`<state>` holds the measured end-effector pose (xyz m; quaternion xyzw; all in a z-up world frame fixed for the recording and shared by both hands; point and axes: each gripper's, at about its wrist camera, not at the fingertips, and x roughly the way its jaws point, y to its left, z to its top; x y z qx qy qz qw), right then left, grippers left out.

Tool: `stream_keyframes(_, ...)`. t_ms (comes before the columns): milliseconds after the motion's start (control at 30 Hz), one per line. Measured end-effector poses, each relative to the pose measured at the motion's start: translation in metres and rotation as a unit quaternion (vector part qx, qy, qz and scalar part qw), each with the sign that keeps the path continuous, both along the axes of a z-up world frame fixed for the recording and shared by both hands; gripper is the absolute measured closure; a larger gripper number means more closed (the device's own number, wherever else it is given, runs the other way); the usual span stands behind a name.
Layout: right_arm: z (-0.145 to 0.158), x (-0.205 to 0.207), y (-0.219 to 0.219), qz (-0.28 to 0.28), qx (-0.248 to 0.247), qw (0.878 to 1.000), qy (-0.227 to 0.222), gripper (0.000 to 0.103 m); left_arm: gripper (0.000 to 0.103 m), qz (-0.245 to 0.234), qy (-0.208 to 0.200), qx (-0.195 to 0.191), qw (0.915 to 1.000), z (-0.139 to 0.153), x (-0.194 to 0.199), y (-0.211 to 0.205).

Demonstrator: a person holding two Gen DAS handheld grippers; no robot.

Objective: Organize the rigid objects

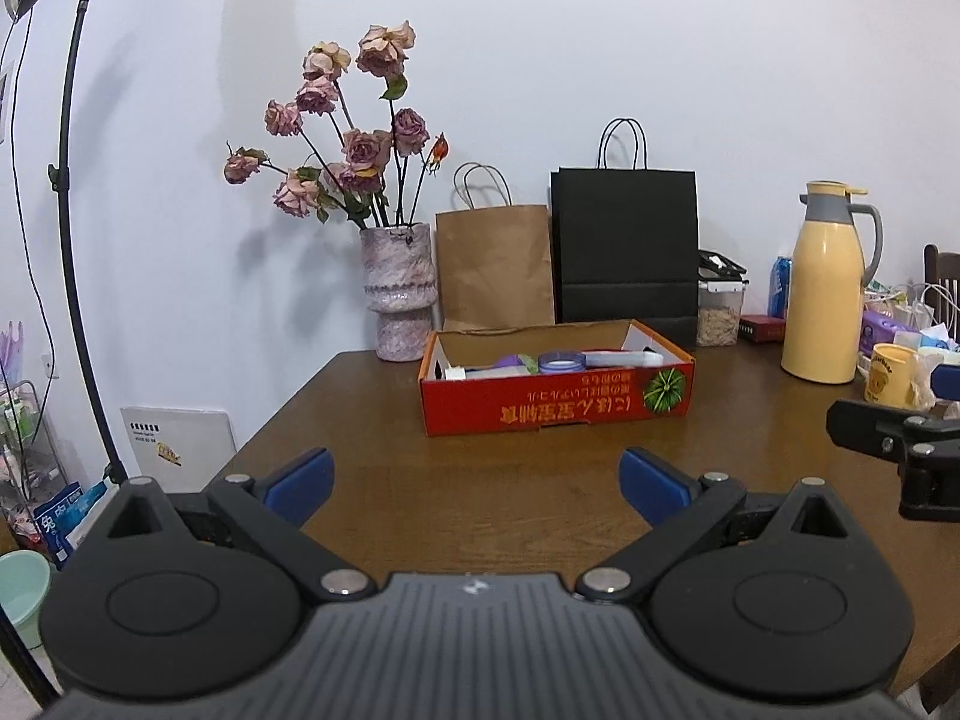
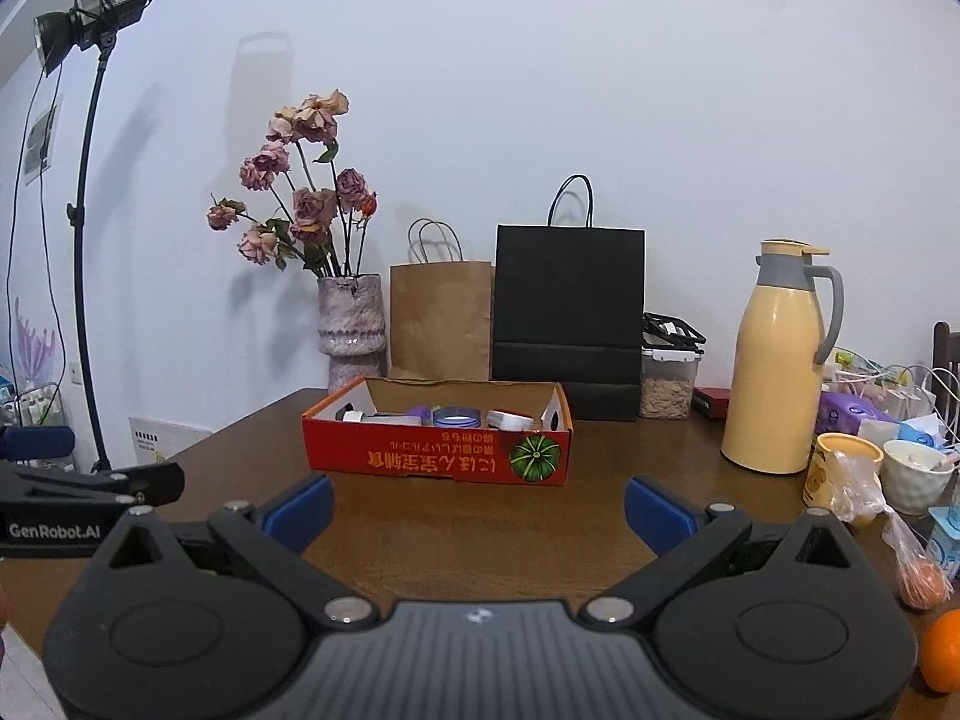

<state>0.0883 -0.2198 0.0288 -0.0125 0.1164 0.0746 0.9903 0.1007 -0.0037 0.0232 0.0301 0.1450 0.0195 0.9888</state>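
A shallow red cardboard box [image 1: 555,405] with a pumpkin picture stands on the brown wooden table [image 1: 480,492]; it also shows in the right wrist view [image 2: 438,456]. Inside lie several small items, among them a clear purple-tinted round tub [image 1: 561,362] [image 2: 457,417] and white pieces [image 2: 509,419]. My left gripper [image 1: 477,483] is open and empty, hovering above the table in front of the box. My right gripper [image 2: 478,510] is open and empty too, at about the same distance. Each gripper shows at the edge of the other's view.
Behind the box stand a vase of dried roses [image 1: 399,291], a brown paper bag [image 1: 493,267] and a black paper bag [image 1: 625,252]. A yellow thermos jug [image 2: 774,369], cups [image 2: 843,474], a bagged item and an orange [image 2: 943,651] crowd the right side. A light stand [image 2: 84,240] rises at left.
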Motion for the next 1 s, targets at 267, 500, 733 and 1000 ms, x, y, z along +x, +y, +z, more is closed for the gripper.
stream_keyframes(267, -0.0007, -0.0037, 0.0009, 0.000, -0.002, 1.000, 0.000, 0.000, 0.000, 0.001, 0.002, -0.002, 1.0000, -0.0021, -0.0034, 0.0018)
stream_keyframes(500, -0.0019, -0.0002, 0.0009, 0.000, -0.002, 1.000, 0.004, 0.000, 0.000, -0.001, 0.004, 0.000, 1.0000, -0.0032, -0.0042, 0.0028)
stream_keyframes(733, -0.0042, 0.0025, 0.0011, 0.000, -0.004, 1.000, 0.007, 0.000, 0.000, 0.000, 0.008, -0.002, 1.0000, -0.0048, -0.0014, 0.0034)
stream_keyframes(1000, -0.0048, 0.0033, 0.0015, 0.000, -0.005, 1.000, 0.009, 0.000, 0.000, 0.001, 0.008, -0.002, 1.0000, -0.0048, -0.0009, 0.0026)
